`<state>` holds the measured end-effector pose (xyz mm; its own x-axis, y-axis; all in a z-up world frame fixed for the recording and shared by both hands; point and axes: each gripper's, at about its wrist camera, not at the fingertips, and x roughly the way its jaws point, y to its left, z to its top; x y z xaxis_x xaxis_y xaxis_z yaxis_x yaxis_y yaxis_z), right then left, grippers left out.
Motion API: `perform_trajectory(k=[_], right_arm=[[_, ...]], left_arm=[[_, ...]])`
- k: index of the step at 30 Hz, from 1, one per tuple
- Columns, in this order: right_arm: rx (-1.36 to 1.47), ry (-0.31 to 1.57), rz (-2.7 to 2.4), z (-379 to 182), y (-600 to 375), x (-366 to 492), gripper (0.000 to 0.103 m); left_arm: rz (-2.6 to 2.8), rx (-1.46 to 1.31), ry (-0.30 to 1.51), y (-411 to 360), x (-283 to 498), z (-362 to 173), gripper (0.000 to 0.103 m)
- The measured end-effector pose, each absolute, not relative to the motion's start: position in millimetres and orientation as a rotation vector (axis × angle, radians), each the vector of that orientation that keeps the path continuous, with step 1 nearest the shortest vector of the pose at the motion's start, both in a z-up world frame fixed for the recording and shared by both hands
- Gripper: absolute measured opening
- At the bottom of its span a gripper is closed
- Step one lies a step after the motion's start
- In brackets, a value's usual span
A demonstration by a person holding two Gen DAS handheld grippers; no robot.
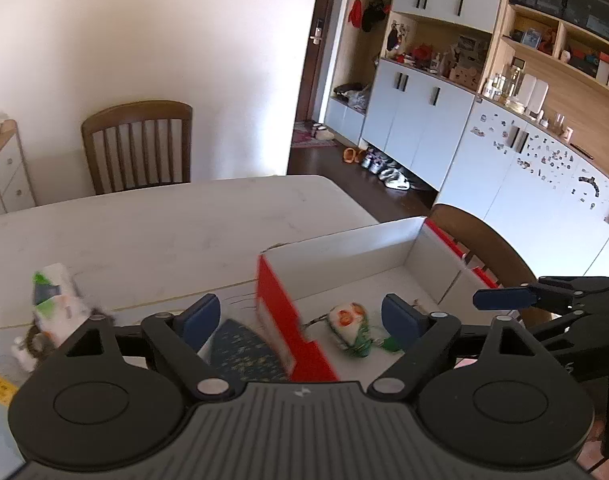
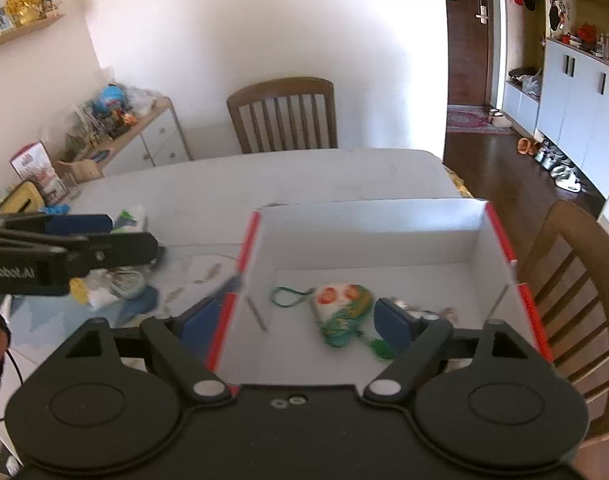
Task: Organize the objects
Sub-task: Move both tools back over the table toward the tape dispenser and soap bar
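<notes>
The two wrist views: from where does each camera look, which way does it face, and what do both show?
Left wrist: sits on the left gripper, open, looking over the box's red left wall; the right gripper shows at right.
Right wrist: sits on the right gripper, open, looking into the box; the left gripper shows at left.
Shared: box, patterned pouch inside, table, far chair.

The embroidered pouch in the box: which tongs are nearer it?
Right. The right tongs hang open over the box above the pouch; the left tongs straddle the box's left wall.
</notes>
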<state>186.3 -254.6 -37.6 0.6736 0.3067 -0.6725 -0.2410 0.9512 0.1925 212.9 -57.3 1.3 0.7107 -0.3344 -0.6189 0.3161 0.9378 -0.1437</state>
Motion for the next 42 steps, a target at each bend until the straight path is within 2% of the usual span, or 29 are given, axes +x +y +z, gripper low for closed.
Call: perform_trajectory(k=[2,6,7,8,16,24,35,42], right_arm=[[0.095,0.761,0.316,-36.5,-245.4,181.3,0.088],[0.103,0.737,0.324,-33.5,-228.2,172.4,0.091],[0.108,0.728,0.325,-33.2,-219.7,170.1,0.095],[0.112,0.723,0.327,-32.8,-216.1,168.2,0.097],[0.115,0.712,0.359,-33.5,-172.8,155.4,0.097],[0.098,0.705,0.395,-36.8,-129.6,149.6,0.102],[0.088,0.75,0.411,-55.6,-88.3,156.2,0.102],[0.062,0.802,0.397,-77.2,-71.2,172.3,0.102]], left_arm=[[-0.356,-0.028,0.686,-47.2,207.6,0.5,0.1],[-0.342,-0.033,0.667,-25.1,196.9,-0.5,0.102],[-0.338,-0.035,0.664,-19.2,193.8,-1.5,0.103],[-0.331,-0.04,0.66,-12.5,191.1,-2.0,0.103],[-0.279,-0.08,0.616,40.4,167.2,-10.5,0.103],[-0.241,-0.039,0.582,82.5,139.3,-26.0,0.103],[-0.262,-0.042,0.606,128.6,121.4,-56.6,0.103],[-0.285,0.022,0.653,132.0,118.8,-88.7,0.103]])
